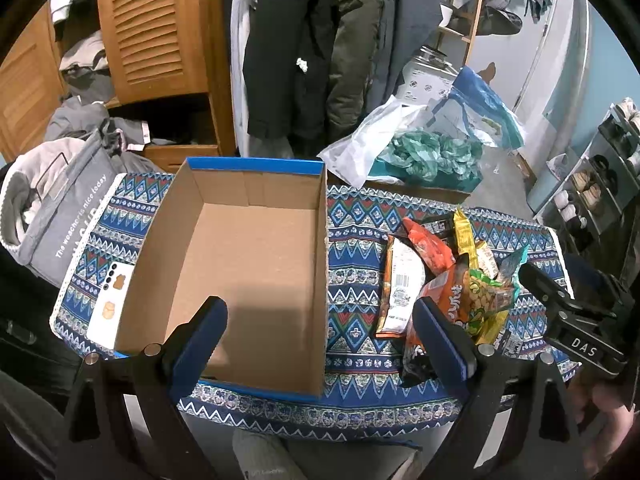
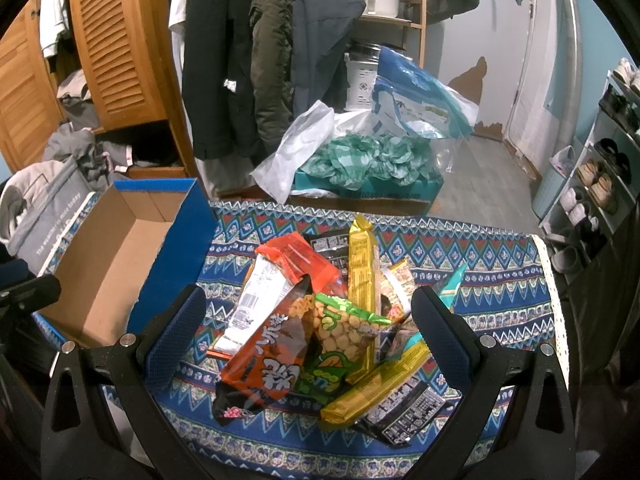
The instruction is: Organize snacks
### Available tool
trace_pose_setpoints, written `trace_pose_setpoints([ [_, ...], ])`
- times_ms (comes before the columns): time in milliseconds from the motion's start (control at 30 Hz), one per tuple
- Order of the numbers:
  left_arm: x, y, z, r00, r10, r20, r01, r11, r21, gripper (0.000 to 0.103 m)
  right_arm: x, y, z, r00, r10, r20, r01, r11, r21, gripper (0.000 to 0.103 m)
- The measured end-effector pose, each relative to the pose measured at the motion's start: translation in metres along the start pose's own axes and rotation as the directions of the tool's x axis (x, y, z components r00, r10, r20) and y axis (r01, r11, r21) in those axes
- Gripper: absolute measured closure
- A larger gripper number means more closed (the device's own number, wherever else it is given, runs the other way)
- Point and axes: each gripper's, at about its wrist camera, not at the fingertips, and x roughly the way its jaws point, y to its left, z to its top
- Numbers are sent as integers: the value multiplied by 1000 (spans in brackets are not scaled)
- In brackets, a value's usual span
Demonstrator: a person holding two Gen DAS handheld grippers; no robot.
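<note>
An empty cardboard box (image 1: 248, 264) with blue outer walls stands on the patterned tablecloth (image 1: 352, 288); it also shows at the left of the right wrist view (image 2: 112, 256). A pile of snack packets (image 2: 332, 320) lies right of the box: an orange-and-black bag (image 2: 268, 364), a green pea bag (image 2: 344, 328), gold packets (image 2: 362, 264) and black ones. The pile shows in the left wrist view (image 1: 444, 284) too. My left gripper (image 1: 320, 340) is open and empty over the box's near right wall. My right gripper (image 2: 308, 332) is open, empty, above the pile.
A grey fabric bag (image 1: 60, 224) sits left of the box, with a white card (image 1: 112, 304) beside it. Behind the table are a box of teal paper and plastic bags (image 2: 368, 160), hanging coats (image 2: 260, 60), a wooden wardrobe (image 1: 152, 28) and a shoe rack (image 2: 600, 184).
</note>
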Motion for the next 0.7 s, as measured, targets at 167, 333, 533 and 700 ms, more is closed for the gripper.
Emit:
trace_pose_setpoints([
  [167,7,-1,2,1000,6,-19,-6,1000,-1,8,3,-6,-10,1000,-6,-3,6,1000,7,3],
  [333,13,-6,5,999,28,-33,-28,1000,13,8,2,-17,-12,1000,-18,-15,19,999,31,3],
  [533,19,-18,7,998,3,-56,-1,1000,26,8,3,-40,-10,998,-56,-42,59,996,73,3],
  [700,28,-31,11,995,-36,-89,39,999,30,8,4,-62,-8,995,-89,-55,94,990,106,3],
])
